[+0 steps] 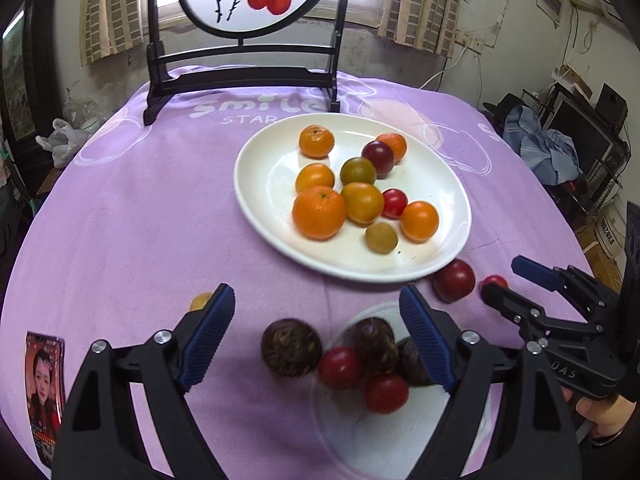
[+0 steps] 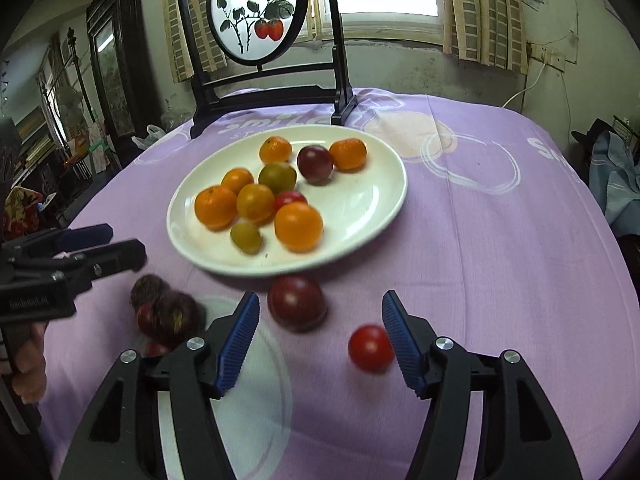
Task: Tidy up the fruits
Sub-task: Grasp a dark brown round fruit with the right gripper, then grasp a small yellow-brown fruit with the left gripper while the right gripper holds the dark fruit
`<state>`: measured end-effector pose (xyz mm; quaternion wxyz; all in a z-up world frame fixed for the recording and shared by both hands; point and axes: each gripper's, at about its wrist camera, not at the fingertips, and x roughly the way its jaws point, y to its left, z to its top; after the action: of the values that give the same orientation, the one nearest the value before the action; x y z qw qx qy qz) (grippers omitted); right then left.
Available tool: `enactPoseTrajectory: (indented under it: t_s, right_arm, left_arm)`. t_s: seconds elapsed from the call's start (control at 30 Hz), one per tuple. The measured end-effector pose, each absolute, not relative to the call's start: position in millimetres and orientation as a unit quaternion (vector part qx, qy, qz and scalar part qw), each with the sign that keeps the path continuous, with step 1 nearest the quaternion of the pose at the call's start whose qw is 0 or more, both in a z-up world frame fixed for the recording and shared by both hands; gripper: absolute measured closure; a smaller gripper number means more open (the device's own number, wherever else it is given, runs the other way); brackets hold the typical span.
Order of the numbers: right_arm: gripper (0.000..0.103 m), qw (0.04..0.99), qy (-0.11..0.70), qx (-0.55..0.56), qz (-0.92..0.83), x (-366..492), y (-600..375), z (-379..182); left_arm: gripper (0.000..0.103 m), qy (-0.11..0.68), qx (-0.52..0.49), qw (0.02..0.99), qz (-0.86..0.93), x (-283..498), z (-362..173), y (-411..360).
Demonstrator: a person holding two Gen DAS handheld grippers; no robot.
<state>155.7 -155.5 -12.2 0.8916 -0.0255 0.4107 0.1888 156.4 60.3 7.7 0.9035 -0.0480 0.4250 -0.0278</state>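
Pictured from two wrist cameras above a desk draped in a purple cloth printed "Smile Star". Left hand-held gripper spread wide, blue ribbed pads apart, nothing pinched between them. Below and just ahead, a tight cluster: three dark brown, rough-skinned round fruits mixed with two small red tomatoes, some of them on a pale circle in the cloth's print. Right hand-held gripper likewise spread, gripping nothing. Between its fingers, loose on the cloth: a dark red plum just in front of the plate and a cherry tomato just beside the right pad, whether touching it unclear.

At mid-desk, a white oval plate carrying six orange citrus fruits, the largest orange at the near left, together with a greenish mandarin, a small yellow-green fruit, a dark plum and a red tomato, most of them touching one another.

Behind the plate, at the far edge of the desk, a black wooden stand framing a round painted persimmon screen. Near left corner: a printed portrait card. Small yellow fruit half hidden behind the left gripper's left finger. Fingers of a person's hand visible on the right gripper's handle.
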Motion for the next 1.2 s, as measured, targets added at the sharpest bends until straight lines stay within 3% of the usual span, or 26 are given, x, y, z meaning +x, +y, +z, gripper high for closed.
enactPoseTrajectory:
  t_s: [0.33, 0.8, 0.87, 0.93, 1.03, 1.2]
  right_arm:
    - [0.038, 0.872, 0.435, -0.072, 0.213, 123.6, -131.2, -24.4]
    - [0.038, 0.838, 0.447, -0.185, 0.253, 107.7, -74.0, -40.1]
    - [0.039, 0.839, 0.445, -0.177, 0.258, 111.0, -72.6, -41.9]
    - [0.052, 0.837, 0.445, -0.162, 0.275, 112.2, -73.2, -42.2]
    - [0.059, 0.838, 0.443, -0.150, 0.283, 111.5, -75.9, -42.3]
    - [0.060, 0.836, 0.447, -0.138, 0.287, 111.3, -79.0, -41.3]
  left_arm:
    - [0.017, 0.429, -0.077, 0.900, -0.002, 148.1, -14.9, 95.5]
    - [0.017, 0.405, -0.066, 0.912, 0.003, 133.6, -1.0, 93.4]
    - [0.017, 0.402, -0.062, 0.913, 0.001, 131.2, 0.6, 90.8]
    - [0.017, 0.400, -0.058, 0.915, -0.001, 129.4, 1.7, 89.0]
    - [0.017, 0.397, -0.051, 0.916, -0.005, 127.5, 3.6, 84.7]
    - [0.017, 0.394, -0.038, 0.918, -0.009, 123.7, 4.3, 77.8]
